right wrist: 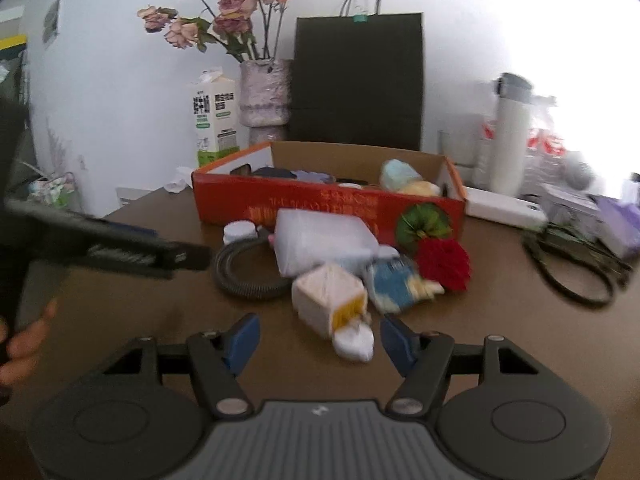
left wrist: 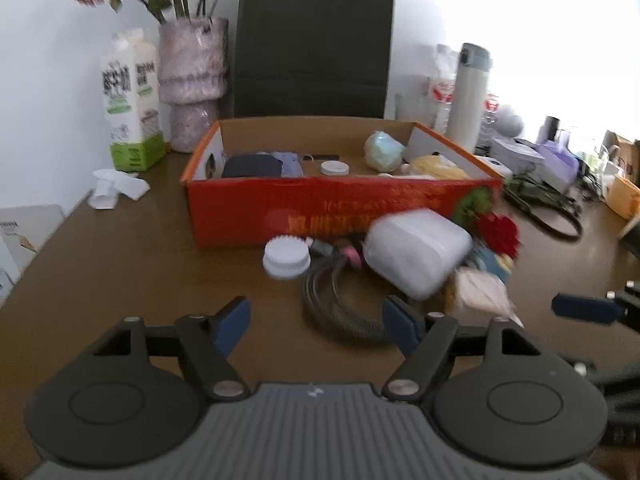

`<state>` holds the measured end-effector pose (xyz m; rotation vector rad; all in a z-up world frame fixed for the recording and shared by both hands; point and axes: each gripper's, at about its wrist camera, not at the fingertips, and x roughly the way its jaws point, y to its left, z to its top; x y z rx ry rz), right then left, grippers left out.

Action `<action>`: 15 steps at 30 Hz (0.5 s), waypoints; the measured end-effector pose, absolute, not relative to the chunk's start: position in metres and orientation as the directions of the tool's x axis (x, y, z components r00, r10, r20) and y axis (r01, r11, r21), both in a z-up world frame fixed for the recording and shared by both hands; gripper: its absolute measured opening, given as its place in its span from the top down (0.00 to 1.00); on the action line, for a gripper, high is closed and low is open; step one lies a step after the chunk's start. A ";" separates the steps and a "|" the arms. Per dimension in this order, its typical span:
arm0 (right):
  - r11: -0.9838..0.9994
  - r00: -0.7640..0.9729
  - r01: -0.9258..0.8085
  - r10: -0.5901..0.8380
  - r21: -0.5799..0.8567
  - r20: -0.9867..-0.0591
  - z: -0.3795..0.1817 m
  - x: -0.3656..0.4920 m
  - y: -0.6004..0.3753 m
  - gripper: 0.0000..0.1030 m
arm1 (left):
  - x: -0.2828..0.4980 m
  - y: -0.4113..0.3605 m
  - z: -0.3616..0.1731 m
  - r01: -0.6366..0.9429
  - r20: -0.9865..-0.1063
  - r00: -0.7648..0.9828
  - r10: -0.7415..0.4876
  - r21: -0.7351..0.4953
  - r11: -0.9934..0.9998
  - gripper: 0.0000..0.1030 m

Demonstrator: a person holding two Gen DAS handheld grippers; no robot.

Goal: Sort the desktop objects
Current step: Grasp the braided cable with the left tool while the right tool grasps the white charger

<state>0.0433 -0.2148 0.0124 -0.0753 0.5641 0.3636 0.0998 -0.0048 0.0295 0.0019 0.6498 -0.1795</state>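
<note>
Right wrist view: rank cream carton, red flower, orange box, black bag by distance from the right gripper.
1. Cream carton, lying just ahead of the right gripper.
2. Red flower, ahead right.
3. Orange box, behind the pile.
4. Black bag, against the wall.

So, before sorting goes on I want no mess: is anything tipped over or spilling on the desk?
Yes. In front of the orange box, a small cream carton lies on its side, white stuff trailing from its open end onto the desk. A white plastic bottle also lies toppled.

clutter pile [left wrist: 416,256] before box [left wrist: 340,208], bag [left wrist: 316,44] behind
</note>
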 end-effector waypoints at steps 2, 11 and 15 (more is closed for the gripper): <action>0.928 0.775 -0.372 0.317 0.011 -0.546 0.010 0.062 -0.213 0.36 | 0.124 -0.002 0.024 0.162 -0.625 0.758 -0.187 -0.098 0.982 0.28; 0.886 0.716 -0.458 0.319 -0.073 -0.621 -0.008 0.108 -0.195 0.42 | 0.153 -0.015 0.002 0.232 -0.662 0.717 -0.218 -0.069 0.970 0.49; 0.889 0.713 -0.453 0.315 -0.068 -0.627 -0.009 0.114 -0.192 0.49 | 0.151 -0.021 0.003 0.215 -0.653 0.737 -0.174 -0.017 0.976 0.75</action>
